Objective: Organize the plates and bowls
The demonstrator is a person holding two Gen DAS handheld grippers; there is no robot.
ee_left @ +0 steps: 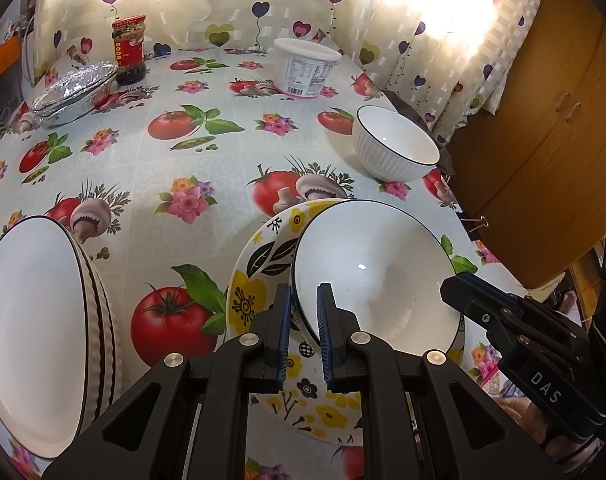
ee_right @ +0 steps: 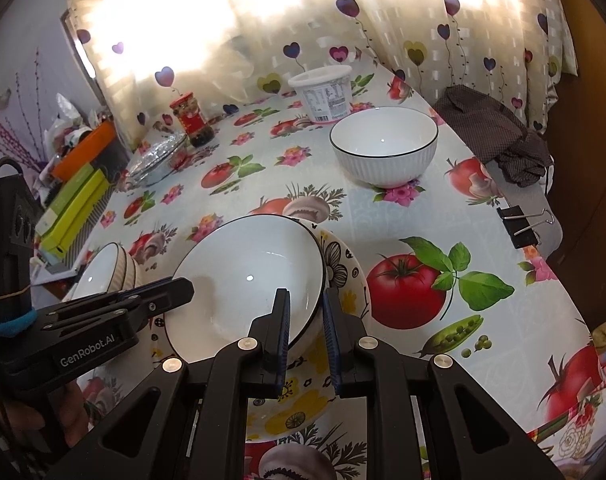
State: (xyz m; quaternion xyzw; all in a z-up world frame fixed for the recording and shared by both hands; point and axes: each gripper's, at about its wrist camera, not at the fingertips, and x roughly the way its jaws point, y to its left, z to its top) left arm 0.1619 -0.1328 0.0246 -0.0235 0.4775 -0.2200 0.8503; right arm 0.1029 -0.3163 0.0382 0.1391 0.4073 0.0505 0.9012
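left gripper and right gripper each clamped on opposite rims of white bowl, tilted on floral plate near table edge. only right view shows folded cloth, boxes. bowls: one held, one far right, stack left. one jar, one tub.

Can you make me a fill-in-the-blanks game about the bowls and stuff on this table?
1. Both grippers, the left gripper and the right gripper, pinch the rim of one white ____.
2. That held bowl is over a plate painted with yellow ____.
3. The jar near the curtain has a ____ lid.
4. The foil-covered dish lies right beside the ____.

Missing words: bowl; flowers; red; jar
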